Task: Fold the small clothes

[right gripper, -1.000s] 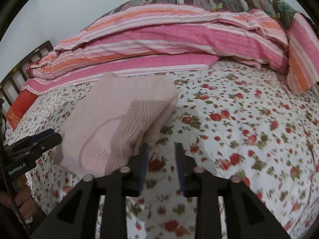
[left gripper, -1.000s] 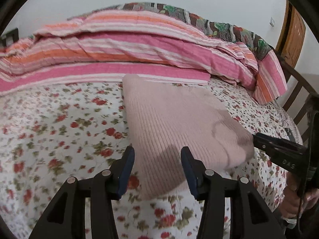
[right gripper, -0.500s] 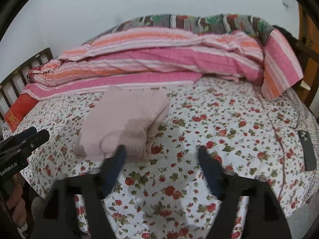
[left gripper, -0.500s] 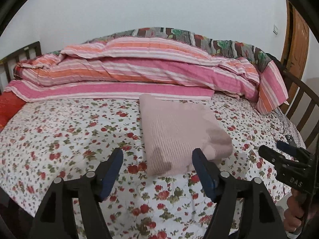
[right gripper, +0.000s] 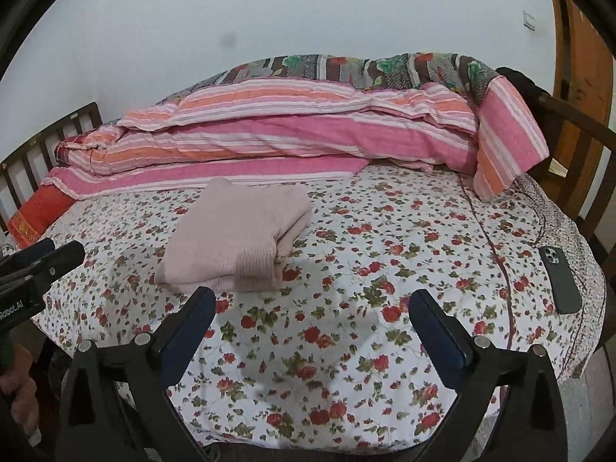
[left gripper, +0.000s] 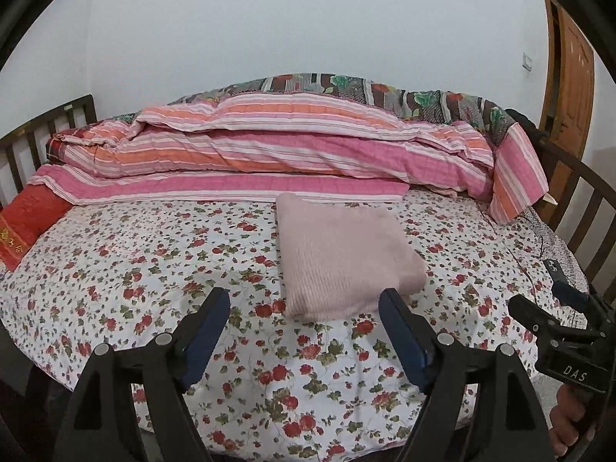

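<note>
Pink knit (left gripper: 342, 258) lies folded, compact, mid-bed on floral sheet (left gripper: 154, 261), near striped quilt (left gripper: 269, 154). Left gripper (left gripper: 304, 308), right gripper (right gripper: 312, 308): jaws opening, nothing between. Fold looks finished; no other clothes visible.

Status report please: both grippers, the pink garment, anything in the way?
Left gripper and right gripper opening, nothing between jaws. Folded pink knit garment flat on floral bedsheet. Phone lies aside.

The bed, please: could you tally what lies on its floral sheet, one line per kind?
Folded pink garment: 1
Striped quilt: 1
Patchwork blanket: 1
Red cushion: 1
Phone: 1
Total: 5
</note>
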Action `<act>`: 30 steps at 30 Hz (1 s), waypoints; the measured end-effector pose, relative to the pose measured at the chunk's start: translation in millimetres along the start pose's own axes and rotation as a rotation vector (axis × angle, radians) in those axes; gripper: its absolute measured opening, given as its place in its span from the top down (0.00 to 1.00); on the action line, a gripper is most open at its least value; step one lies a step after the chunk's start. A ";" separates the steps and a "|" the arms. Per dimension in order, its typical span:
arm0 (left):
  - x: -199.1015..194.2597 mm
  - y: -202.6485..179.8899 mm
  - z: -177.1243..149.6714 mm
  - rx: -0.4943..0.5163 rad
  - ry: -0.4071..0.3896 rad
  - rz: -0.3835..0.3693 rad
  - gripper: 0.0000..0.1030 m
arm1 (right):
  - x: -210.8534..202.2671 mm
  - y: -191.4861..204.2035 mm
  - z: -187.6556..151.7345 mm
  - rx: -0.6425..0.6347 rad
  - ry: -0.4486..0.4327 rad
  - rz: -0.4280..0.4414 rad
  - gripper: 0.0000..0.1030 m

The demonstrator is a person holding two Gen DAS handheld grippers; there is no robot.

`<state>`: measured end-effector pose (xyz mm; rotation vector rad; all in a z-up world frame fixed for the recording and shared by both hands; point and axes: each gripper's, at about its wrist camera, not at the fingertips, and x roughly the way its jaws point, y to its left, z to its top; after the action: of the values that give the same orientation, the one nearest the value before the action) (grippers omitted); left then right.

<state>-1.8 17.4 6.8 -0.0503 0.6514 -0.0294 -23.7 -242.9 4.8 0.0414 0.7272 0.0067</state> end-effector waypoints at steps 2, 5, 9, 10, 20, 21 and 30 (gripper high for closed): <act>-3.3 -0.8 -1.6 -0.003 -0.003 -0.003 0.23 | -5.0 0.2 -0.9 -0.003 -0.006 0.000 0.04; -5.2 -2.5 -4.1 -0.005 0.000 -0.002 0.23 | -10.7 0.3 -2.1 -0.008 -0.013 -0.004 0.04; -5.5 -3.6 -6.2 0.000 0.007 -0.001 0.23 | -14.4 -1.2 -1.7 -0.001 -0.018 -0.008 0.04; -5.6 -3.6 -6.4 0.001 0.007 0.001 0.23 | -14.8 -1.5 -1.7 -0.001 -0.018 -0.011 0.04; -5.2 -3.4 -7.3 0.002 0.007 0.003 0.23 | -17.5 -3.5 -1.1 0.005 -0.025 -0.013 0.04; -4.9 -3.1 -6.9 0.001 0.008 0.001 0.23 | -17.4 -3.7 -1.3 0.005 -0.024 -0.013 0.04; -3.1 -1.9 -11.2 0.000 0.017 0.003 0.23 | -16.8 -3.2 -3.1 0.009 -0.022 -0.010 0.04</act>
<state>-11.1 15.2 -0.1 -0.0493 0.6684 -0.0272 -38.3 -246.4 13.6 0.0458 0.7058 -0.0068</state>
